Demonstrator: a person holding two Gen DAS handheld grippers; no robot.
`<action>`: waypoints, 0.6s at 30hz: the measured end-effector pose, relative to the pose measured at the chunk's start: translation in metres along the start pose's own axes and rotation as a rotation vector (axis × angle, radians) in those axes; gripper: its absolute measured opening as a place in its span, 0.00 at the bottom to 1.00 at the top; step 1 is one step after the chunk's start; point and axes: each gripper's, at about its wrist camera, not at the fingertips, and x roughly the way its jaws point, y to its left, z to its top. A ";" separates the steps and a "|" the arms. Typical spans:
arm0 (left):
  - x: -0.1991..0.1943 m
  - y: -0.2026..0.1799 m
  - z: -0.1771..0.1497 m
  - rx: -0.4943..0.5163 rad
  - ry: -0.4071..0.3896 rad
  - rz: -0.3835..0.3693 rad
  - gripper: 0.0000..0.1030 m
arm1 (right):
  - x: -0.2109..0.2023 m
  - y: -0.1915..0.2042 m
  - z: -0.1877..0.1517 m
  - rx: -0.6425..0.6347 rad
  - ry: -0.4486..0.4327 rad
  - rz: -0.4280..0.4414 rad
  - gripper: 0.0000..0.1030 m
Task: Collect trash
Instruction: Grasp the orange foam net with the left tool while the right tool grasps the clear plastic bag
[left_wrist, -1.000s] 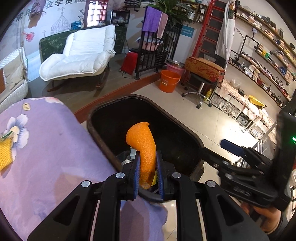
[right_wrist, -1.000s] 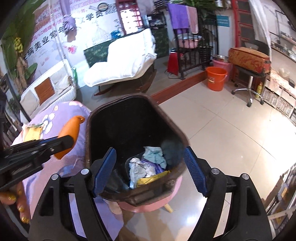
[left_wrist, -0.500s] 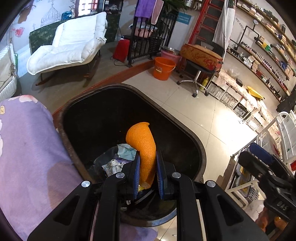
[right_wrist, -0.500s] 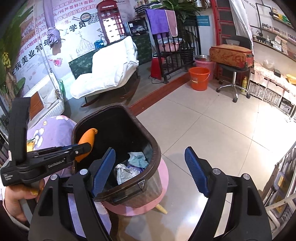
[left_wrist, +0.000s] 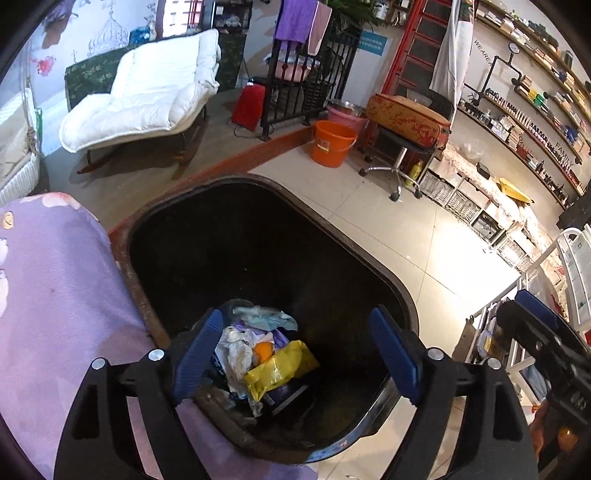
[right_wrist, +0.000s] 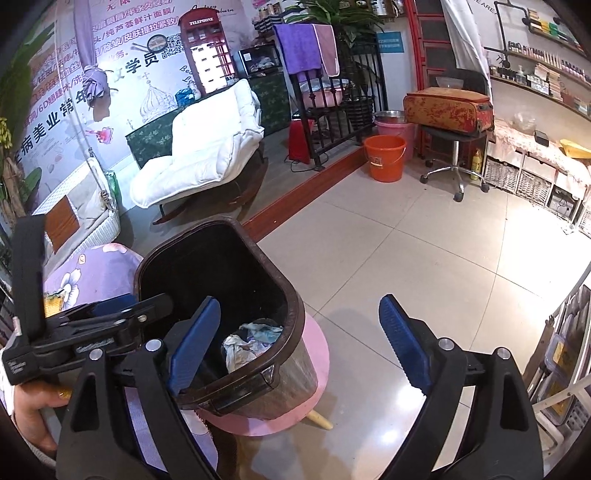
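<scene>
Trash: an orange peel (left_wrist: 264, 349) is seen lying in the bin (left_wrist: 384, 275), directly below the left claw (left_wrist: 295, 356), on crumpled paper (left_wrist: 236, 347) and beside a yellow wrapper (left_wrist: 280, 367).
Left claw: spread wide and empty, held over the near end of the bin's mouth; nothing is gripped.
Right claw (right_wrist: 295, 349): likewise spread wide and empty, with its left finger over the bin's rim and its right finger out over the floor (right_wrist: 424, 258).
Bin: carried on a pink stool (right_wrist: 317, 369), touching the purple-clothed counter (left_wrist: 55, 295) to the left of both claws.
Done: the peel is judged delivered, since it sits among the rubbish and no claw holds anything.
Left: a yellow item (right_wrist: 53, 304) is glimpsed on the counter, behind the left claw in the right wrist view; it cannot be told whether it is trash. No other loose trash is visible.
</scene>
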 end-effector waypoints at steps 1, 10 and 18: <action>-0.004 0.000 -0.002 0.003 -0.005 0.006 0.81 | 0.001 0.001 -0.001 -0.002 0.003 -0.001 0.85; -0.045 0.015 -0.019 -0.005 -0.063 0.065 0.87 | 0.006 0.040 -0.009 -0.055 0.036 0.059 0.85; -0.084 0.048 -0.047 -0.045 -0.104 0.170 0.89 | -0.002 0.120 -0.018 -0.172 0.079 0.177 0.85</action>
